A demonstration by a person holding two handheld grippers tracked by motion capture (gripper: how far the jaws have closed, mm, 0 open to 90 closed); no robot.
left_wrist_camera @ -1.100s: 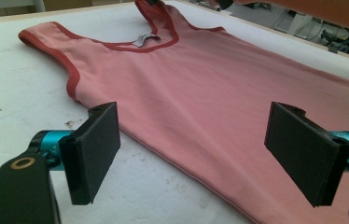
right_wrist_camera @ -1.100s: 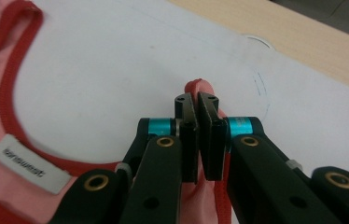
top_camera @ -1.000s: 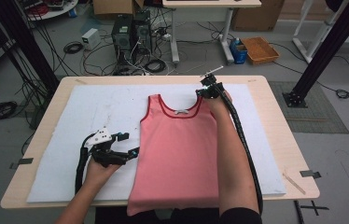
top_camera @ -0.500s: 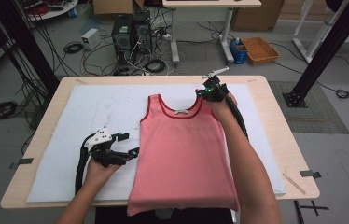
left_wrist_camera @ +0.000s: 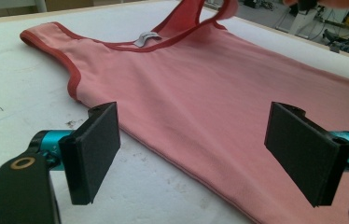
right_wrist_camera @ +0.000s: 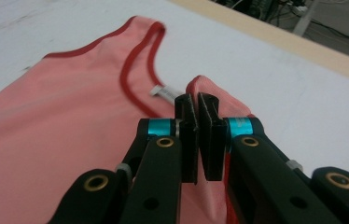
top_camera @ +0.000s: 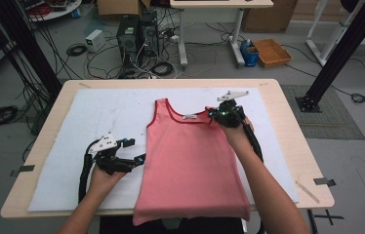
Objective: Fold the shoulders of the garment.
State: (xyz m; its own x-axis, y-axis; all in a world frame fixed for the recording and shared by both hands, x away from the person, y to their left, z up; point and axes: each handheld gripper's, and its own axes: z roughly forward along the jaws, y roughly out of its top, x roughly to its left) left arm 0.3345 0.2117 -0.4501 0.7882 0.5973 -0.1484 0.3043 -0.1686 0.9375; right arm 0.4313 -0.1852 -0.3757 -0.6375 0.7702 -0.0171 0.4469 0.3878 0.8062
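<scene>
A pink tank top (top_camera: 190,165) with dark red trim lies flat on the white mat (top_camera: 97,112), neckline toward the far edge and hem over the near edge. My right gripper (top_camera: 217,114) is shut on the top's right shoulder strap (right_wrist_camera: 196,86), which stands pinched and raised between the pads (right_wrist_camera: 187,126). In the left gripper view the raised strap (left_wrist_camera: 196,11) arches above the neckline. My left gripper (top_camera: 139,160) rests low at the top's left side edge, open wide; its pads (left_wrist_camera: 95,149) straddle the fabric edge (left_wrist_camera: 200,107) without touching it.
The mat covers most of the wooden table (top_camera: 288,126). Beyond the far edge, on the floor, are computer towers (top_camera: 129,31), tangled cables and an orange crate (top_camera: 271,51). A black frame post (top_camera: 336,53) stands at the right.
My right gripper has moved toward the near side and slightly right, dragging the pinched shoulder strap back over the top. The left gripper has stayed put.
</scene>
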